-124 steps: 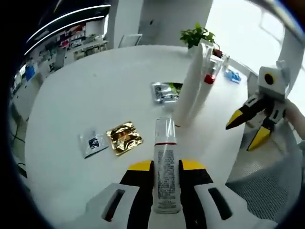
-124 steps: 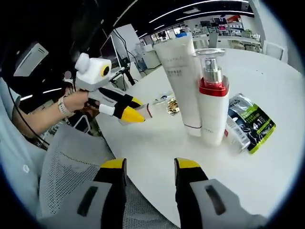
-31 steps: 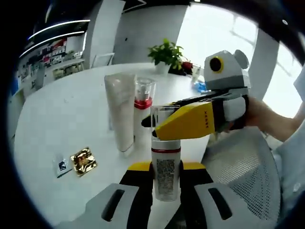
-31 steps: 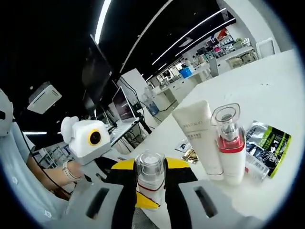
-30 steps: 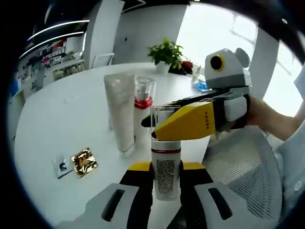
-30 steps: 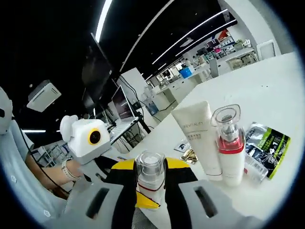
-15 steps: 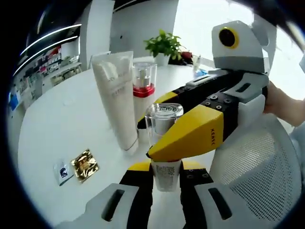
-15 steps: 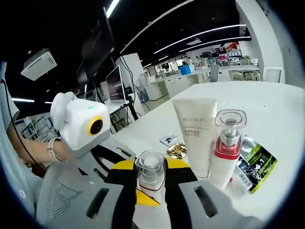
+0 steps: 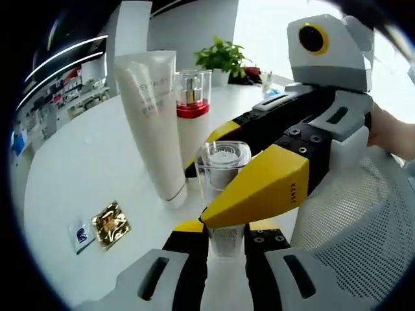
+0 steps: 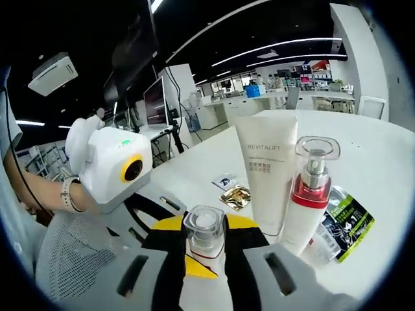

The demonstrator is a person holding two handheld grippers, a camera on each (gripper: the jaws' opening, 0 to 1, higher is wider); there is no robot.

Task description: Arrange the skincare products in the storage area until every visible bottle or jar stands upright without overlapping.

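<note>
Over white table (image 9: 78,149), both tongs clamp the bottle (image 9: 224,168).

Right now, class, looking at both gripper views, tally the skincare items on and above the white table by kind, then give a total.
Tubes: 1, the white tube
Pump bottles: 2, the red-collared bottle and the clear-capped bottle held by both grippers
Sachets: 3, the gold sachet, the small dark sachet and the green-and-black sachet
Total: 6
</note>
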